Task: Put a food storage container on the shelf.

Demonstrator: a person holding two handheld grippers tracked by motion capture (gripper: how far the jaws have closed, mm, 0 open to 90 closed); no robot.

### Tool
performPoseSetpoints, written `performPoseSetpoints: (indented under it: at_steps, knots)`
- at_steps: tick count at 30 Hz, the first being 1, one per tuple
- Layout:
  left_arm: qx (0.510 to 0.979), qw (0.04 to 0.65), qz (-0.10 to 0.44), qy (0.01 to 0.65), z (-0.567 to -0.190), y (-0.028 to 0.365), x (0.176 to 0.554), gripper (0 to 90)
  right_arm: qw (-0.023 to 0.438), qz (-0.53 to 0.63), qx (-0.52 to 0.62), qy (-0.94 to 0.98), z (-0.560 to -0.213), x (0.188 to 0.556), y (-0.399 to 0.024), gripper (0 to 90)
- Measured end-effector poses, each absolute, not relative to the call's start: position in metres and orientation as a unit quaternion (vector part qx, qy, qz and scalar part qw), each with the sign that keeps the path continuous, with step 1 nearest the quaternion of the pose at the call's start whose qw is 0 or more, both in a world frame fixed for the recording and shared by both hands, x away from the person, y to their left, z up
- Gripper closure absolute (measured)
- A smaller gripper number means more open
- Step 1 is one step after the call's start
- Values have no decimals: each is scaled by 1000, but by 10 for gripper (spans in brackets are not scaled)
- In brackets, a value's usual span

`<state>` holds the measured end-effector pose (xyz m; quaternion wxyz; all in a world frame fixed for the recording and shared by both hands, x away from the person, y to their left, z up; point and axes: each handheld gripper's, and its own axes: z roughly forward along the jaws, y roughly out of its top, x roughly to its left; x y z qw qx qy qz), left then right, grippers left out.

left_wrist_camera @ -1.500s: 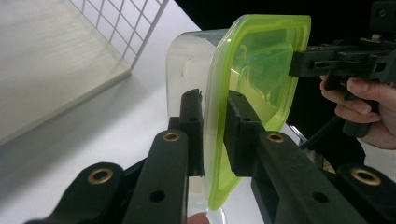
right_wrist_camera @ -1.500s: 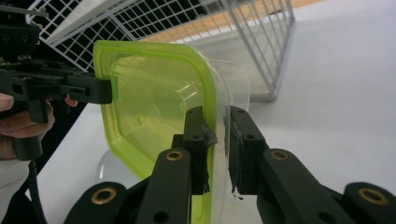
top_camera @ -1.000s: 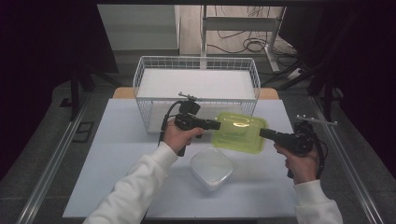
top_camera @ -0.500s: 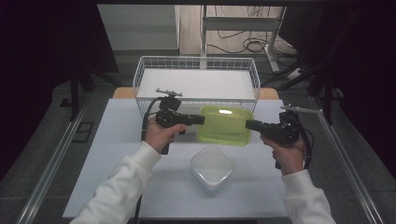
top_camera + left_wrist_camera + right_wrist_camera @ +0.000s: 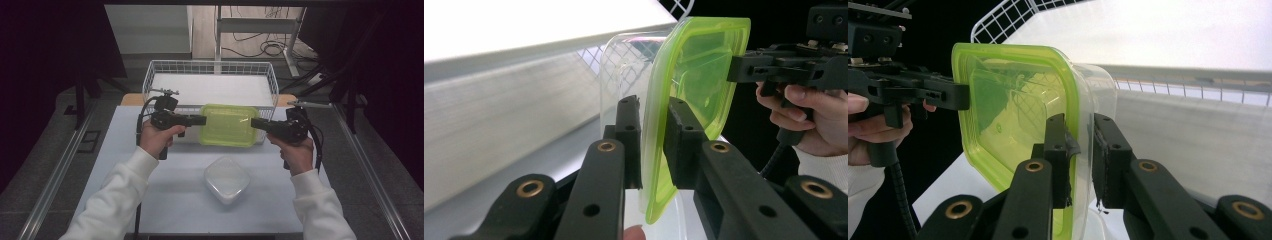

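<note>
A clear food container with a lime-green lid point(image 5: 229, 125) hangs in the air just in front of the wire basket point(image 5: 207, 62). My left gripper point(image 5: 202, 120) is shut on its left rim and my right gripper point(image 5: 254, 123) is shut on its right rim. In the left gripper view the jaws point(image 5: 651, 107) pinch the lid edge and clear wall of the container point(image 5: 696, 75), with the right gripper point(image 5: 734, 70) on the far rim. In the right gripper view the jaws point(image 5: 1080, 125) clamp the rim of the container point(image 5: 1013, 110), and the left gripper point(image 5: 965, 97) holds the opposite side.
The white wire basket stands at the table's far edge with a flat white pad point(image 5: 210, 89) inside. A second, translucent white lidded container point(image 5: 226, 179) sits on the pale table point(image 5: 125, 165) between the forearms. Dark curtains flank the table on both sides.
Both hands have carried the green-lidded container up, to the left and away from the person, towards the basket's front wall. The white container on the table has stayed put.
</note>
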<state>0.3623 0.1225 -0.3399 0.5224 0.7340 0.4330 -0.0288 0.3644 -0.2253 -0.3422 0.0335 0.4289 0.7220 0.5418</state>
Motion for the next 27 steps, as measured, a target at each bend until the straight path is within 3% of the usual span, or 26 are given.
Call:
performPoseSetpoints:
  at_steps: [13,27]
  knots:
    - [724,526,-20,446,-316,142,378,784,35,549,415,725,-319,391,-204,782]
    - [716,524,-20,460,-289,158,419,784,30,545,411,730,-290,434,-186,783]
